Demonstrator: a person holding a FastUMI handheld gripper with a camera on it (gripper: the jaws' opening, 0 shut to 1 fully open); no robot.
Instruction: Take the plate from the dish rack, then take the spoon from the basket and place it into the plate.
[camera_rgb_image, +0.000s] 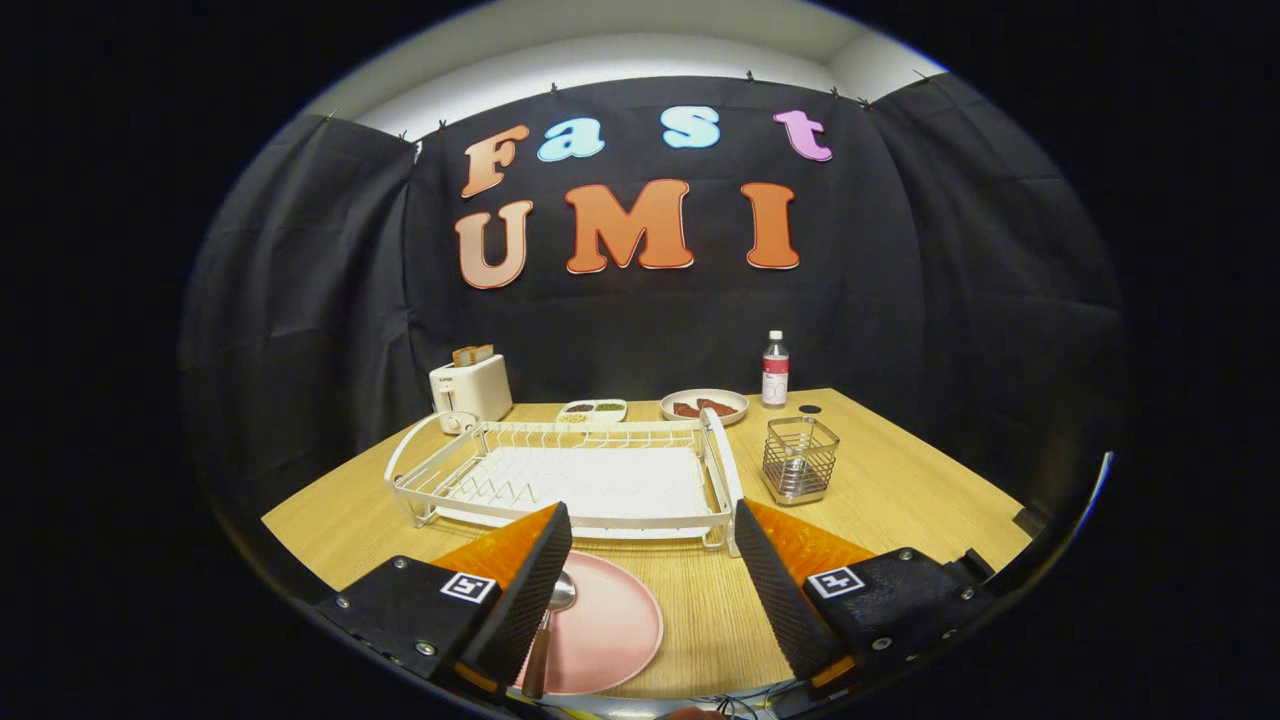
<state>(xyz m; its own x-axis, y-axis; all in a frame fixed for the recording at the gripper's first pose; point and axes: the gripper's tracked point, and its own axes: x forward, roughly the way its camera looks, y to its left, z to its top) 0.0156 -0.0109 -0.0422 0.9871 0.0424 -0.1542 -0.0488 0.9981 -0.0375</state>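
Pink, round and matte, the plate (610, 625) is lying on the wooden table (900, 490) between my gripper (652, 560) fingers, nearer the left one, with the metal spoon (552, 615) resting in it. I am holding the fingers wide apart, gripping nothing. Beyond them, the white wire dish rack (570, 478) and the wire mesh basket (798, 460) are standing. The bottle's (775, 370) label is too small to read.

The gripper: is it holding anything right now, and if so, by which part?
Nothing is held. The gripper is open, its fingers apart with bare table between them. The spoon lies on the pink plate, beside one finger.
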